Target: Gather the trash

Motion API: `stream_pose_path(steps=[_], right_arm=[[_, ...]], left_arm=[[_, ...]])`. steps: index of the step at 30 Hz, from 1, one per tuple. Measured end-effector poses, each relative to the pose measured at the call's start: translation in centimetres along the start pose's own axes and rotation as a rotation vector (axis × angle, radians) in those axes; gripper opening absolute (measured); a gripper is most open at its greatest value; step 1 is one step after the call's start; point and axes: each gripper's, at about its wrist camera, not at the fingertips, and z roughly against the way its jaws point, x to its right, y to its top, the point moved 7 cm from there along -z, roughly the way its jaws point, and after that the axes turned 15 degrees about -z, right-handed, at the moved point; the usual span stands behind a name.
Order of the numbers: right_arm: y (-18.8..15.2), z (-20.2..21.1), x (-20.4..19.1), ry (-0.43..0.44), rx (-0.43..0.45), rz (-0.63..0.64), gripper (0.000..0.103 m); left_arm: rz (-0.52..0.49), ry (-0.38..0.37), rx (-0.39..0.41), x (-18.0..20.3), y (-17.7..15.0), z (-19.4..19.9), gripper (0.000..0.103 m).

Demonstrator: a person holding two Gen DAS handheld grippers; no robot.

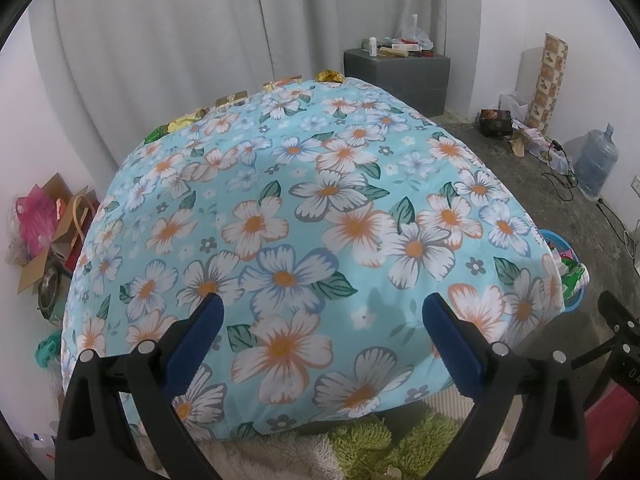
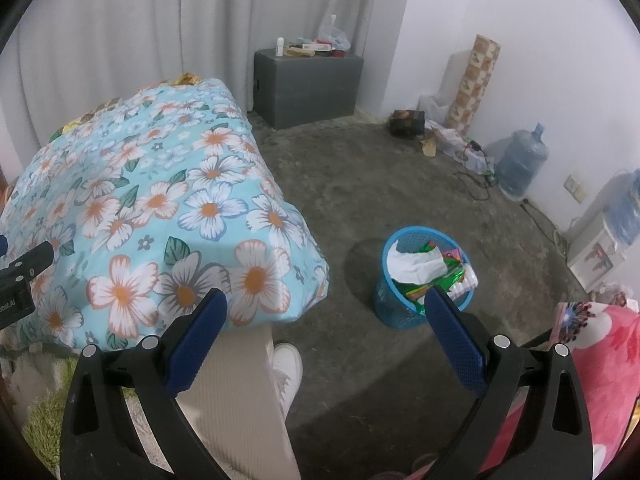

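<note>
Sitting beyond right fingers: trash-filled basket.

Soft, even indoor light, moderately bright, with a cool cast. The blue basket throws a faint shadow leftward onto the floor. Fisheye bending curves the curtain and walls; black vignette fills the corners. Far clutter looks soft and grainy.

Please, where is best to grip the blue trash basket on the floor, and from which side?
Probably the bare blue rim of the blue basket, on its left side, coming from above. The basket stands upright and open; wrappers fill its right part, so that rim is less free.
</note>
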Motion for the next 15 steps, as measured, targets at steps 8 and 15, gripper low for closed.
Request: stream_pose_path(steps=[8,15], right_arm=[[-0.17,0.2,-0.18,0.005,0.005,0.004,0.095],[-0.16,0.26,-0.14,0.005,0.005,0.004,0.095]], left_arm=[[0.0,0.0,0.0,-0.04,-0.01,0.01,0.097],[-0.001,-0.001,0.0,-0.06,-0.01,0.0,0.097]])
